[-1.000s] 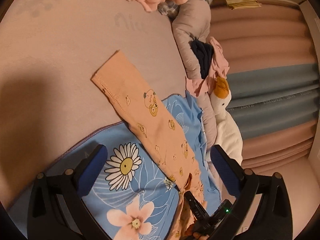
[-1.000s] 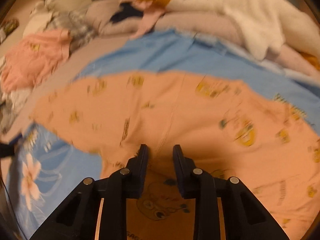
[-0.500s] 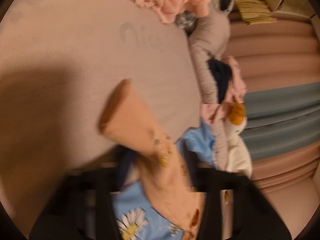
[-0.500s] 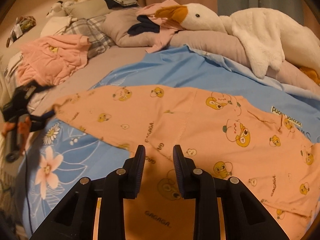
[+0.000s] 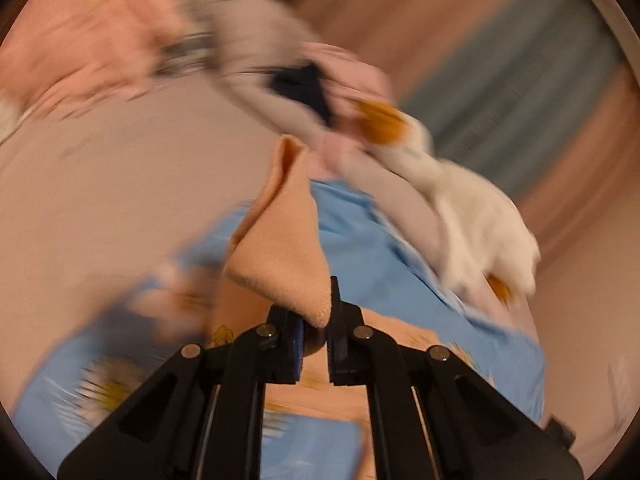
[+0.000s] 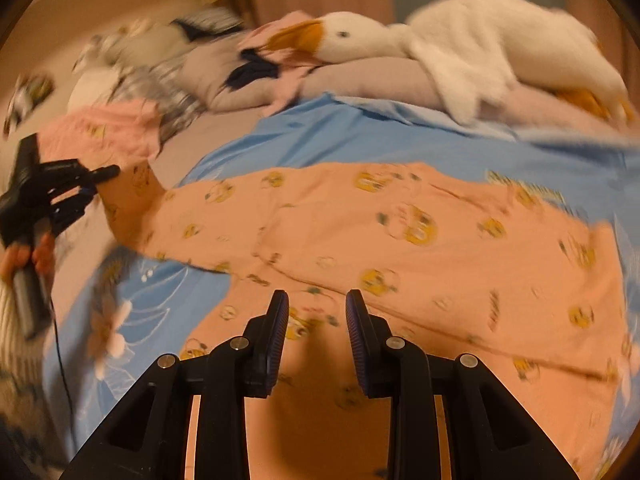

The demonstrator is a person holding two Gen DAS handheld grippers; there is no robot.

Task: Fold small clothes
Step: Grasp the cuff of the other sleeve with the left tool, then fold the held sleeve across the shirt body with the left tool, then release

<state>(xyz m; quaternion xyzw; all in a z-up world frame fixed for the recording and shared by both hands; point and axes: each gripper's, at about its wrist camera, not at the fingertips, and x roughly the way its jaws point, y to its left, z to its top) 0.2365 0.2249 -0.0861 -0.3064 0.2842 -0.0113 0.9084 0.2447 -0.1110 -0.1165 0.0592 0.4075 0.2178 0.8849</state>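
Surface: a bed point(image 6: 208, 136) with a beige sheet, partly covered by a blue floral sheet point(image 6: 320, 136). At the far side lies a long grey pillow point(image 6: 360, 80) with a white plush goose point(image 6: 460, 44) resting along it. A heap of pink clothes point(image 6: 104, 132) sits at the left, near a checked cloth; detail there is blurred.

Task item: a peach child's garment point(image 6: 400, 240), printed with small yellow cartoon figures, lies spread flat on the blue floral sheet. Its left sleeve end is raised off the bed.

Left hand-held gripper point(image 5: 316, 324): jaws pressed together on the sleeve point(image 5: 288, 248) of the peach child's garment, whose cuff stands up beyond the fingertips. From the right wrist view the same hand-held gripper appears at the left edge, held by a person's hand point(image 6: 24, 256), with the sleeve drawn up from the sheet.

Right hand-held gripper point(image 6: 316, 312): jaws partly open, a clear gap between the pads, nothing clamped. It hangs over the near part of the garment.
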